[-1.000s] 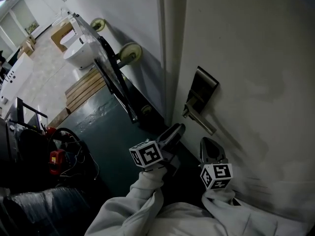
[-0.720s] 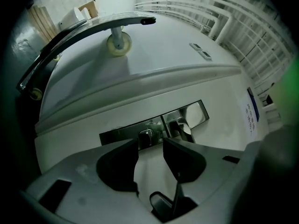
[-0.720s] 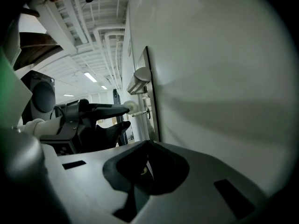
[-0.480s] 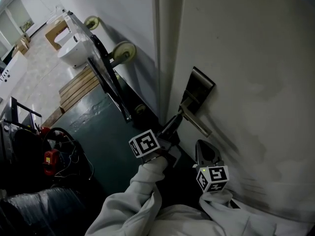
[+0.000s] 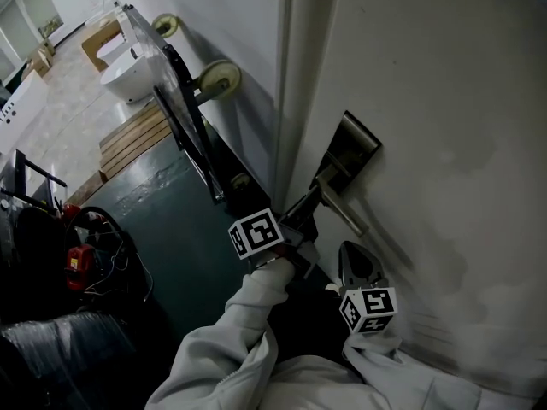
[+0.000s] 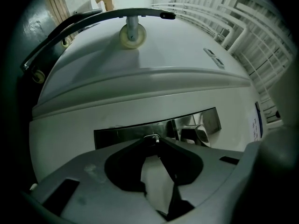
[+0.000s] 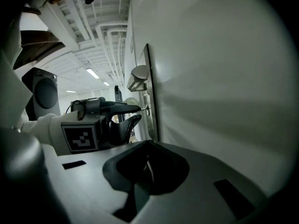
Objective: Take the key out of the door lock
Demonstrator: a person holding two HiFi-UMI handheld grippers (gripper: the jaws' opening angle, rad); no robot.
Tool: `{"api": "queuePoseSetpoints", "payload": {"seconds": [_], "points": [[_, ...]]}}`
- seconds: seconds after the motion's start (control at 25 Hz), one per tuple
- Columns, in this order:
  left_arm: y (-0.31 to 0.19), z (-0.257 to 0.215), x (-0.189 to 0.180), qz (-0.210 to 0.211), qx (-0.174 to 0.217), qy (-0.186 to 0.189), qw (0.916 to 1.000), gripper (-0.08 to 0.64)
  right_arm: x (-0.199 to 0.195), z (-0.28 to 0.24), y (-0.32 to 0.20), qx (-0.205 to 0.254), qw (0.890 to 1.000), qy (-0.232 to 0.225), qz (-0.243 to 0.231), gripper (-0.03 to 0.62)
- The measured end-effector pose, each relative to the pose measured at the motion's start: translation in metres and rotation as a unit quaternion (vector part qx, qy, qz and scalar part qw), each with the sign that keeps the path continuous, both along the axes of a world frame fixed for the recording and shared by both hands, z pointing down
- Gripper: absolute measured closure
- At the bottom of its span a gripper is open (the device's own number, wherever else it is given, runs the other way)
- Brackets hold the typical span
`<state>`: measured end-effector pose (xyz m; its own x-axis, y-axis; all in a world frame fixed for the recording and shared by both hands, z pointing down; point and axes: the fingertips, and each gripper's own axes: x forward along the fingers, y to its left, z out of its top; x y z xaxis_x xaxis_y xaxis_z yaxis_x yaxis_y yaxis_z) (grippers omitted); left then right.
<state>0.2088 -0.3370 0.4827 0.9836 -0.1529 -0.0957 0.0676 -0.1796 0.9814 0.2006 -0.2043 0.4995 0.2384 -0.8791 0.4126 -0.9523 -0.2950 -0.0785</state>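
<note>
1. Left gripper (image 5: 308, 205): jaws closed on the key (image 6: 152, 138), which is seated in the lock plate (image 6: 121, 133) under the door handle (image 5: 346, 212); the arm is extended upward.
2. Right gripper (image 5: 359, 261): jaws closed and empty, held low beside the door (image 5: 444, 143).

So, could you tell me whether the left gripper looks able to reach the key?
Probably yes: the left gripper seems to have its fingers closed on the key at the lock plate, unobstructed.
</note>
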Motion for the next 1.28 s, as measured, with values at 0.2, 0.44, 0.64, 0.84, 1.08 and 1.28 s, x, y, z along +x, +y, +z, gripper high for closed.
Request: {"api": "queuePoseSetpoints", "payload": {"seconds": [0.2,0.44,0.64,0.84,1.08,1.28], "points": [[-0.0024,-0.0057,0.0017,-0.009,-0.009,0.01,0.9999,0.526,0.0002,0.0011,-0.0014,-0.003,1.0,-0.002,-0.01,0.54],[-0.001,-0.0057,0.001,-0.011,-0.041,0.012,0.999,0.531,0.0006,0.0017,-0.0001,-0.005,1.0,-0.005,-0.016,0.54],[-0.0004,-0.0053,0.0001,-0.018,-0.063,0.013,0.9978,0.532,0.004,0.0001,0.0019,-0.004,1.0,-0.006,-0.016,0.54],[-0.0004,-0.0053,-0.0006,-0.02,-0.054,0.008,0.9983,0.533,0.0024,-0.0004,0.0023,-0.005,1.0,-0.006,-0.02,0.54],[-0.0006,-0.0052,-0.0002,-0.017,-0.048,0.008,0.9987,0.534,0.0033,0.0007,0.0026,-0.006,1.0,-0.005,-0.018,0.54],[-0.0006,-0.0073,-0.0008,-0.009,-0.022,-0.004,0.9997,0.534,0.0042,-0.0012,0.0025,-0.003,1.0,-0.004,-0.016,0.54]]}}
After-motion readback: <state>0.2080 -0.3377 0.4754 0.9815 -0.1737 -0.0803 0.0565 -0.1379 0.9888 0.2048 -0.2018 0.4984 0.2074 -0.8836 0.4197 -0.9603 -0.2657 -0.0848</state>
